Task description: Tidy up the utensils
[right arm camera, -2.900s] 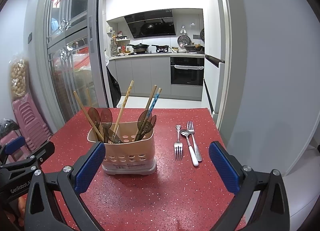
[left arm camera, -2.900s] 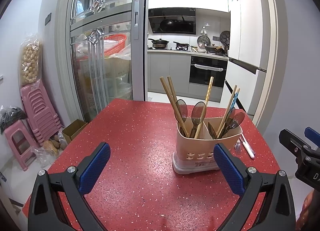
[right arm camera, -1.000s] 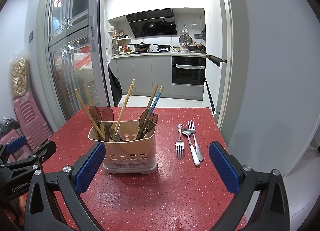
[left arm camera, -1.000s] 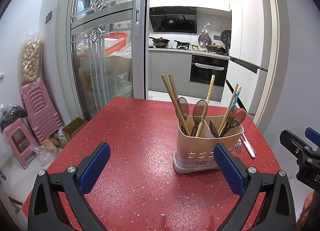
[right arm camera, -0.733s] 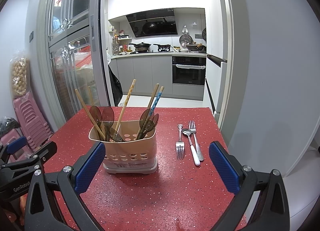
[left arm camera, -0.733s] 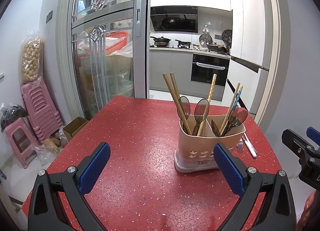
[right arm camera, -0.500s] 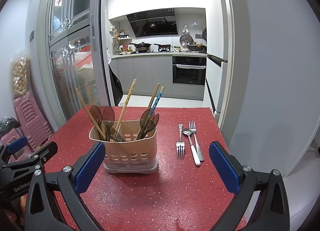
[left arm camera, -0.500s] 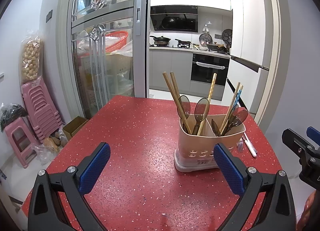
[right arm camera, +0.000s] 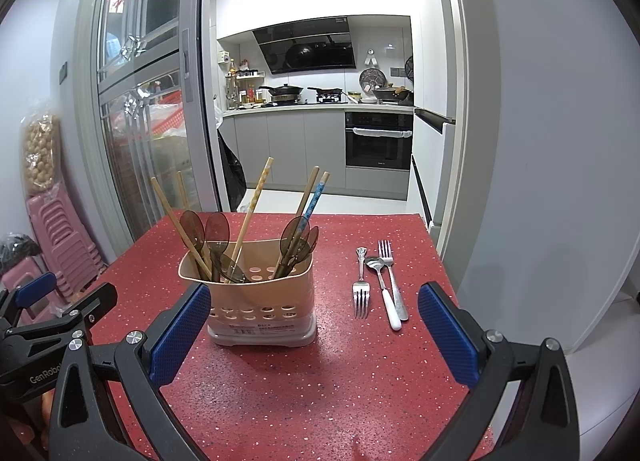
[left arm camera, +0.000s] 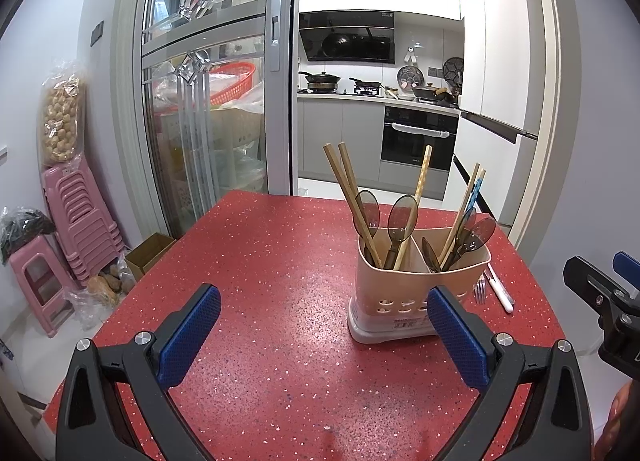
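A beige utensil holder (right arm camera: 262,297) stands on the red table (right arm camera: 320,393); it also shows in the left wrist view (left arm camera: 404,293). It holds wooden chopsticks (right arm camera: 178,227) and several dark translucent spoons (right arm camera: 216,229). To its right lie a fork (right arm camera: 361,293), a white-handled spoon (right arm camera: 385,297) and a second fork (right arm camera: 394,281), flat on the table. My right gripper (right arm camera: 314,335) is open and empty, near the holder's front. My left gripper (left arm camera: 320,331) is open and empty, left of the holder.
The table's right edge (right arm camera: 448,273) runs beside a grey wall. A glass sliding door (left arm camera: 200,109) and stacked pink stools (left arm camera: 76,217) stand to the left. A kitchen with an oven (right arm camera: 378,141) lies beyond the table's far edge.
Both grippers have drifted slightly; the holder sits a little further right in each view. Nothing was taken hold of or let go.
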The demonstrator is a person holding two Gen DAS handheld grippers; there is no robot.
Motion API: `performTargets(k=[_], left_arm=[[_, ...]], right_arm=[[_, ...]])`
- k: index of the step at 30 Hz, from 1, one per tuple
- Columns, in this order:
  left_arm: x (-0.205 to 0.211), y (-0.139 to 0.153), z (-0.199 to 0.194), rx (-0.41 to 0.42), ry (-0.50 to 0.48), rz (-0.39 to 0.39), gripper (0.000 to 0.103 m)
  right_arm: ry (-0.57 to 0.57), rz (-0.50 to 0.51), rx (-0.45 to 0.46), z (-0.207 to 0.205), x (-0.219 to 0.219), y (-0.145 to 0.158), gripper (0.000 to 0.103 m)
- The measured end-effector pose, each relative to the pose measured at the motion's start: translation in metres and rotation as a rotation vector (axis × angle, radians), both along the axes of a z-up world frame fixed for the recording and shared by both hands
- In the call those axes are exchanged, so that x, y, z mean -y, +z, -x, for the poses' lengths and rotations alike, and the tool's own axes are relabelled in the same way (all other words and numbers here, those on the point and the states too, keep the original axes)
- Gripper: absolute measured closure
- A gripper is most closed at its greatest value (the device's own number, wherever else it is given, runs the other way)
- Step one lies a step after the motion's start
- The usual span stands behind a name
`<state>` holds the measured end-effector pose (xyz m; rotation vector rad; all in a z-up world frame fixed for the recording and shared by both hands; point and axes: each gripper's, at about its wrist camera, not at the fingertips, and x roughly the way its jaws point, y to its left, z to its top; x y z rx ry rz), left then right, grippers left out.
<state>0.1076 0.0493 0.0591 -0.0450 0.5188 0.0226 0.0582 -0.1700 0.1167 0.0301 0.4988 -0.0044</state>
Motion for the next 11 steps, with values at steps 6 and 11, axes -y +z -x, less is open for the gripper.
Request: performTargets(k=[6, 11], left_arm=[[-0.0019, 0.0002, -0.0007, -0.002, -0.017, 0.025, 0.0], [-0.0008, 0.0002, -0.0013, 0.0, -0.021, 0.016, 0.0]], right_arm=[[0.001, 0.003, -0.004, -0.0006, -0.0003, 0.0004, 0.0], [0.0, 0.002, -0.005, 0.0, -0.0003, 0.0012, 0.0]])
